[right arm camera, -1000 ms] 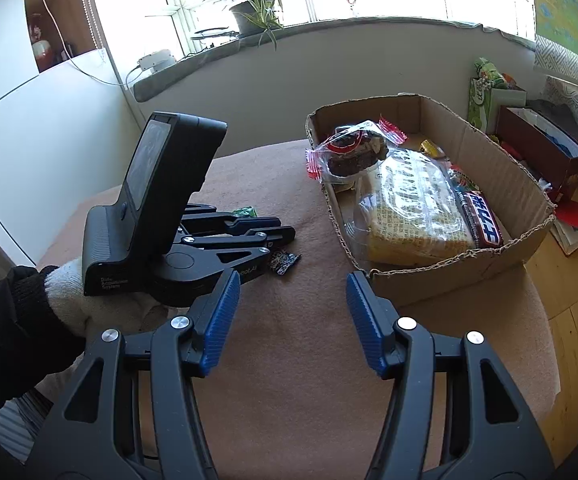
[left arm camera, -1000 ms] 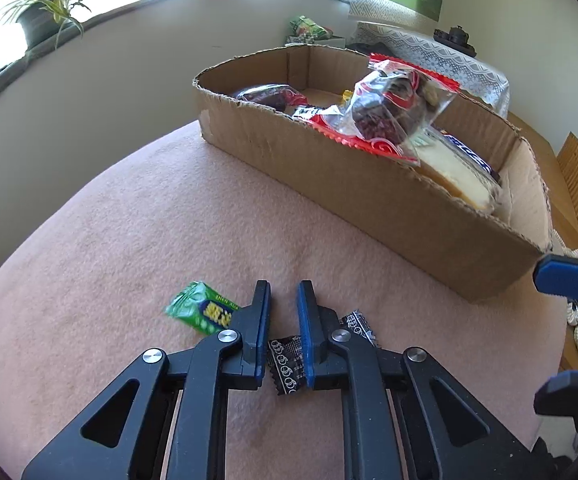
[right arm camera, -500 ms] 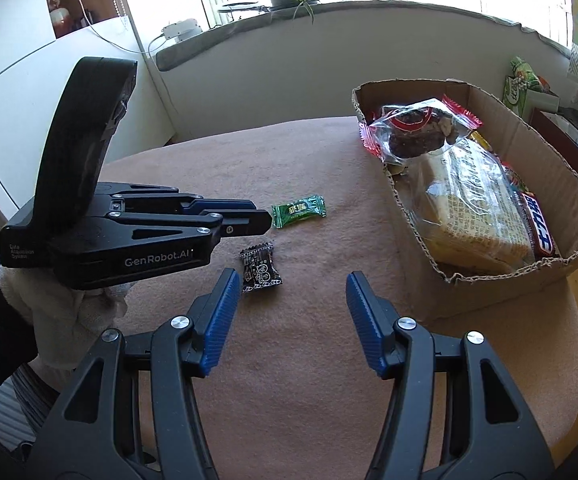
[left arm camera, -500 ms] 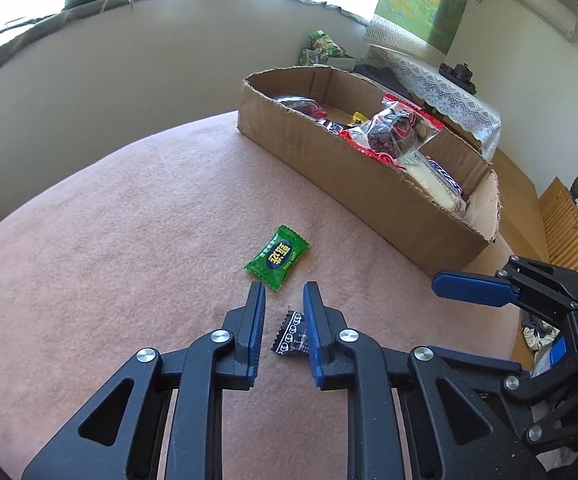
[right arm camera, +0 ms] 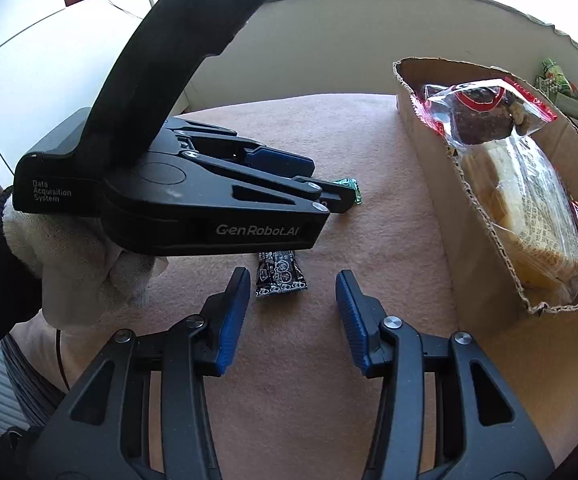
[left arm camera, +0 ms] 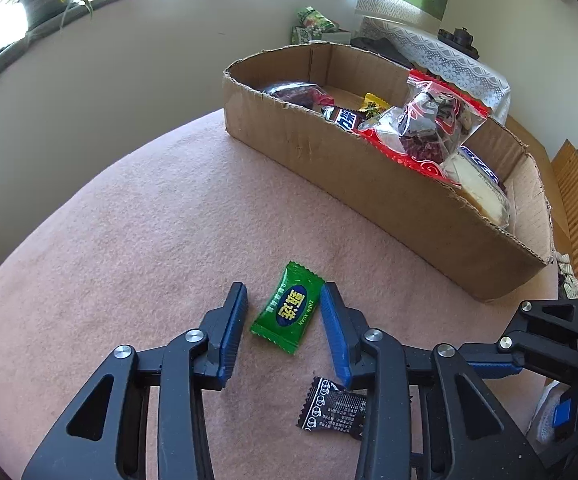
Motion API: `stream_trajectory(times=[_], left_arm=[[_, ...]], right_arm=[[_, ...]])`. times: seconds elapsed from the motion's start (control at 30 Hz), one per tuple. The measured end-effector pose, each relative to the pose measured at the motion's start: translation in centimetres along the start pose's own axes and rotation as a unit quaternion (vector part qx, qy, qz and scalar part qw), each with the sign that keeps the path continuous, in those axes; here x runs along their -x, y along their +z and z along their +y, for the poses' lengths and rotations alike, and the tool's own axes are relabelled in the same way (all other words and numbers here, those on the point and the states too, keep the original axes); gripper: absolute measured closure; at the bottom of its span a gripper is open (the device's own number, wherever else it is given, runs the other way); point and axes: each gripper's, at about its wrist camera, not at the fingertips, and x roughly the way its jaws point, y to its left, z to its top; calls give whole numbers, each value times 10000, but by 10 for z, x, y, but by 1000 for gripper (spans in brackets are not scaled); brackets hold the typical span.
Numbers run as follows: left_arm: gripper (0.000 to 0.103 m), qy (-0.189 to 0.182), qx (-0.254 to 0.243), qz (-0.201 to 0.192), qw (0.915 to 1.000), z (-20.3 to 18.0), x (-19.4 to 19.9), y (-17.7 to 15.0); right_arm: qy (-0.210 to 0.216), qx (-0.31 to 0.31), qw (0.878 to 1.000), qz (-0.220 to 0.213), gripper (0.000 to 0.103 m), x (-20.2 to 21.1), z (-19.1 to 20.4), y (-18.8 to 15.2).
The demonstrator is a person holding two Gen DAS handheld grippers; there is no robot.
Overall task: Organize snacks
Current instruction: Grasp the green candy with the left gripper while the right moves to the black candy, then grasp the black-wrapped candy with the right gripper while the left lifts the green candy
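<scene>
Left gripper (left arm camera: 283, 320), jaws just opening, straddles the green candy (left arm camera: 287, 312) lengthwise mid-table (left arm camera: 129, 220); right gripper (right arm camera: 289, 308), narrowing, stays apart, the black candy (right arm camera: 281, 275) just ahead, beside the snack box (left arm camera: 369, 176).

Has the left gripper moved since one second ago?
Yes. The left gripper shifted from the black candy to straddle the green candy; its jaws have just been opening, not pressing it.
</scene>
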Motion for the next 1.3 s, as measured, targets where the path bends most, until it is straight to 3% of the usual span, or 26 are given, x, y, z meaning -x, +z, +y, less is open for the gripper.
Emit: stream_trajectory(times=[0.13, 0.57, 0.7, 0.83, 1.1, 1.3], left_arm=[[83, 20, 105, -40, 9999, 7, 1, -1], [85, 81, 603, -136, 9981, 44, 16, -18], [85, 115, 724, -165, 9972, 49, 21, -22], [86, 129, 878, -232, 9958, 52, 24, -24], [86, 177, 987, -566, 9933, 46, 47, -25], [86, 74, 910, -872, 9920, 30, 68, -17]], right_arm=[[-54, 138, 9998, 100, 56, -10, 5, 6], [-244, 770, 9952, 558, 56, -45, 30, 31], [-309, 864, 9939, 616, 73, -53, 35, 36], [-326, 807, 9944, 593, 75, -56, 33, 39], [-258, 463, 9981, 319, 76, -34, 11, 38], [-297, 303, 9991, -73, 76, 14, 0, 27]])
